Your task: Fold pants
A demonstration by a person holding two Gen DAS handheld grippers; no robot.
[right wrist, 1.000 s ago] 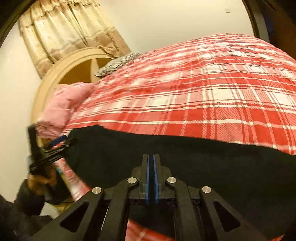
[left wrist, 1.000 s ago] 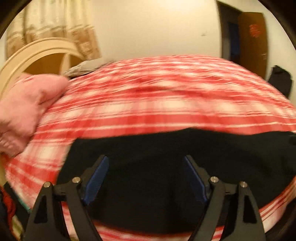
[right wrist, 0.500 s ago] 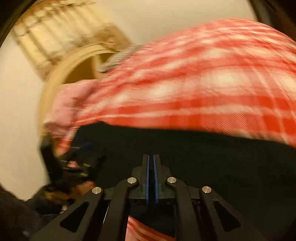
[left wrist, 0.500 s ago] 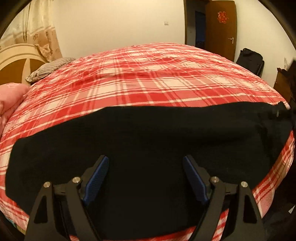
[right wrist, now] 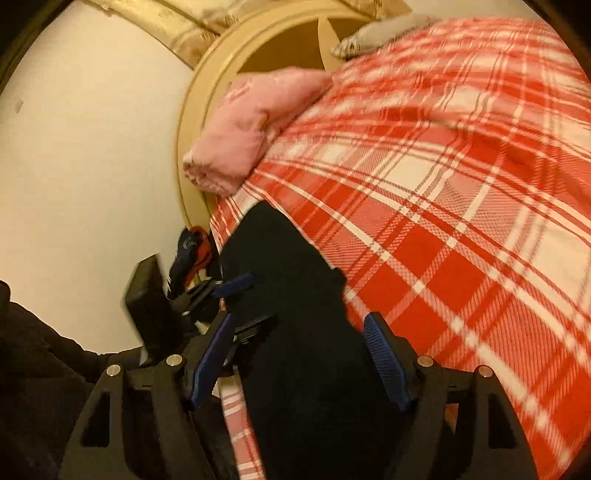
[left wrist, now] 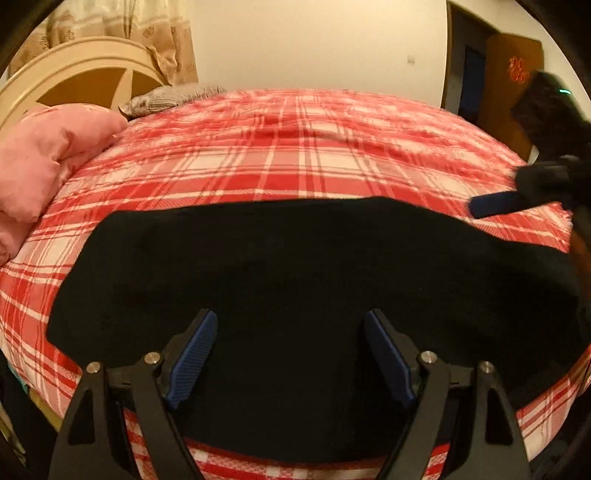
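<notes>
**Black pants laid flat along the near edge of the bed**

The bed (left wrist: pixel 295 155), under a red-and-white plaid cover, fills most of both views. Its cream headboard (left wrist: pixel 74 77) curves up at ten o'clock in the left wrist view, with a curtain (left wrist: pixel 110 22) behind it.

The black pants (left wrist: pixel 295 280) lie spread in a long band across the cover along the near edge, running from nine o'clock to three o'clock in the left wrist view.

A pink quilt (left wrist: pixel 40 155) is bunched against the headboard at nine o'clock, and a grey patterned pillow (left wrist: pixel 173 98) sits past it at eleven.

The left gripper (left wrist: pixel 291 354) hangs over the pants at six o'clock, claw spread wide, holding nothing. The right gripper (right wrist: pixel 299 354) is likewise spread wide over the pants, empty; in the left wrist view it shows at three o'clock, above the cover.
</notes>
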